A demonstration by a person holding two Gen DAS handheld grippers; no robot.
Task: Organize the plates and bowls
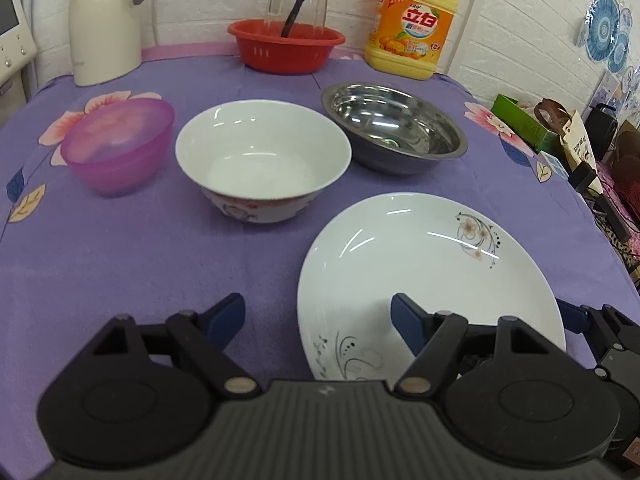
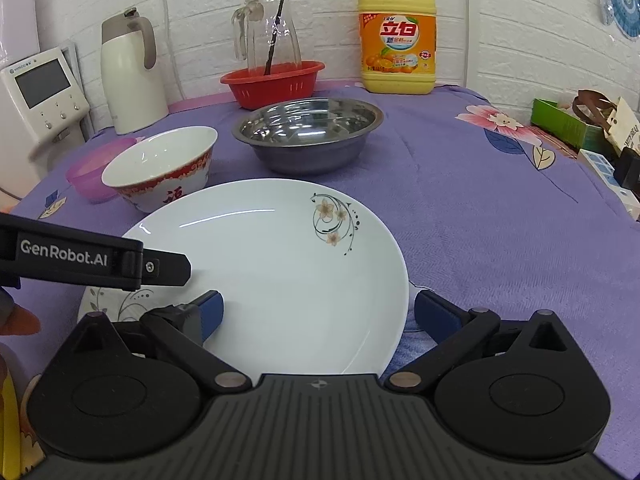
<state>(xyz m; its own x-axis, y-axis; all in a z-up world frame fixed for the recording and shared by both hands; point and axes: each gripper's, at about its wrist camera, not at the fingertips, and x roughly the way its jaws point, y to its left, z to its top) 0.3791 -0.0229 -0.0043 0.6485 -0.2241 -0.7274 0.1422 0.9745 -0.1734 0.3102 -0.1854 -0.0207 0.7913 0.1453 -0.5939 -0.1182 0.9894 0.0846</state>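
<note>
The white plate lies flat on the desk, in front of the bowls. Both jaws stand released: the right gripper straddles its near rim. Judgement: slide one finger under the rim before closing, gently.

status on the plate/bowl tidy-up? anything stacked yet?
Done: nothing stacked; purple bowl, ceramic bowl and steel bowl sit apart on the cloth. In hand: nothing gripped; left gripper and right gripper are open, straddling opposite edges of the white plate. Left: all the stacking.
</note>
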